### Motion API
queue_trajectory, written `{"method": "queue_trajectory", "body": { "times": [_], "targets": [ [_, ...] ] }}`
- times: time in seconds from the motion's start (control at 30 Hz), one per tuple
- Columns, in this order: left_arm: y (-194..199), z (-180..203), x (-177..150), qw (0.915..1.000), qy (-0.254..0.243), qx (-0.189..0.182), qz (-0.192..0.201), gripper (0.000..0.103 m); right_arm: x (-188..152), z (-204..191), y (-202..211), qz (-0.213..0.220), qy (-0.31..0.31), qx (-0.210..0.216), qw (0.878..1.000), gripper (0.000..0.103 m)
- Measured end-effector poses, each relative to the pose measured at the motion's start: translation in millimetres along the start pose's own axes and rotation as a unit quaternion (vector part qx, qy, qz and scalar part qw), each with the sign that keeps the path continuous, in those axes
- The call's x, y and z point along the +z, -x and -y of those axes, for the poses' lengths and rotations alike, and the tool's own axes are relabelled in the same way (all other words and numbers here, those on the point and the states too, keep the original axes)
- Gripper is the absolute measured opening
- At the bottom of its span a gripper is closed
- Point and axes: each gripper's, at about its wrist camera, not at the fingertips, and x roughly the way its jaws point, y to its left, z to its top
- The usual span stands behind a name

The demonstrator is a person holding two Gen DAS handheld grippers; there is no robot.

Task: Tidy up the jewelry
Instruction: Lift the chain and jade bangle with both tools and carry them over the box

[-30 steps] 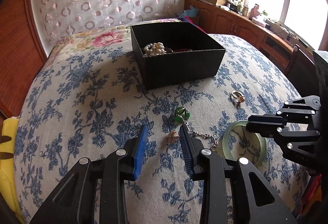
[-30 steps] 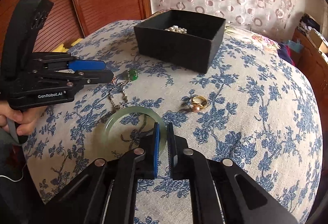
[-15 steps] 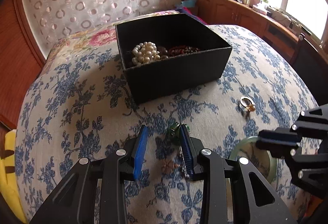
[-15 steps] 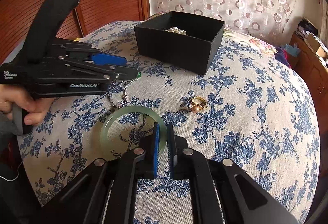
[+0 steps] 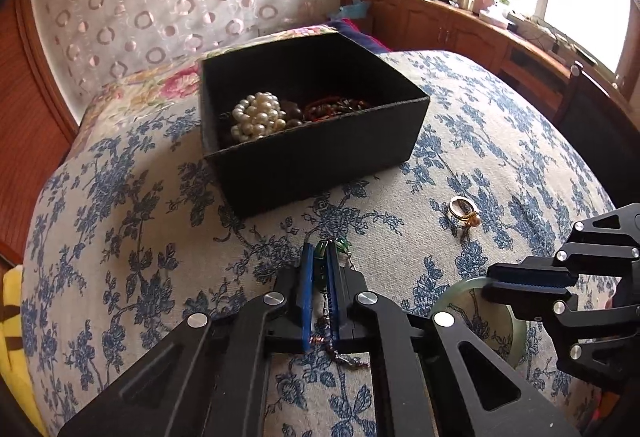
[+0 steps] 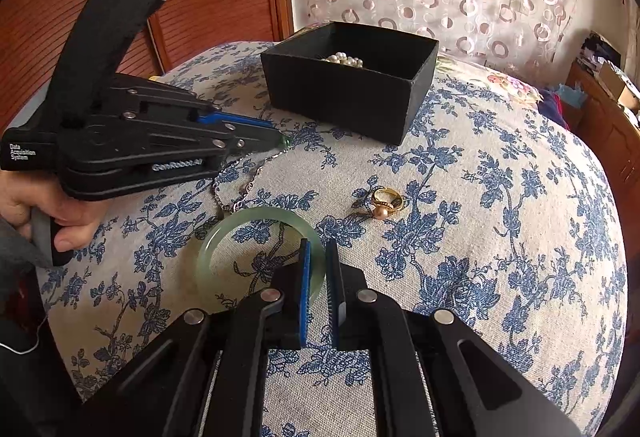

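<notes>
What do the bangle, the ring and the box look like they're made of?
Bangle: pale green and translucent with a smooth gloss, probably jade or glass. Ring: shiny yellow metal, gold-coloured, set with a round pinkish bead that may be a pearl. Box: matte black with thin straight walls and a fine grain, likely covered cardboard.

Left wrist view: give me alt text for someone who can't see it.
The left gripper is shut on a green-stone necklace lying on a blue-flowered bedspread. Behind it stands an open black box with pearls inside. To the right lie a gold ring and a pale green bangle gripped by the right gripper.
</notes>
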Motion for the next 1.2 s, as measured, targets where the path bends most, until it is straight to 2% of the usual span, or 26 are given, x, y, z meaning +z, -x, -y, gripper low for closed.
{"method": "queue_trajectory", "body": {
  "times": [0.3, 0.6, 0.9, 1.2],
  "targets": [
    [46, -7, -19, 0.9983, 0.032, -0.002, 0.049, 0.005, 0, 0, 0, 0.0, 0.0, 0.0, 1.0, 0.008],
    [85, -4, -9, 0.994, 0.044, -0.009, 0.1, 0.005, 0, -1, 1, -0.001, -0.002, -0.003, 1.0, 0.008],
    [108, -11, 3, 0.9912, 0.04, -0.005, 0.126, 0.005, 12, 2, 10, 0.021, 0.002, -0.018, 1.0, 0.008],
    [114, -17, 17, 0.9897, 0.035, 0.01, 0.139, 0.005, 46, 11, 29, 0.055, 0.02, -0.042, 0.997, 0.008]
  ]
}}
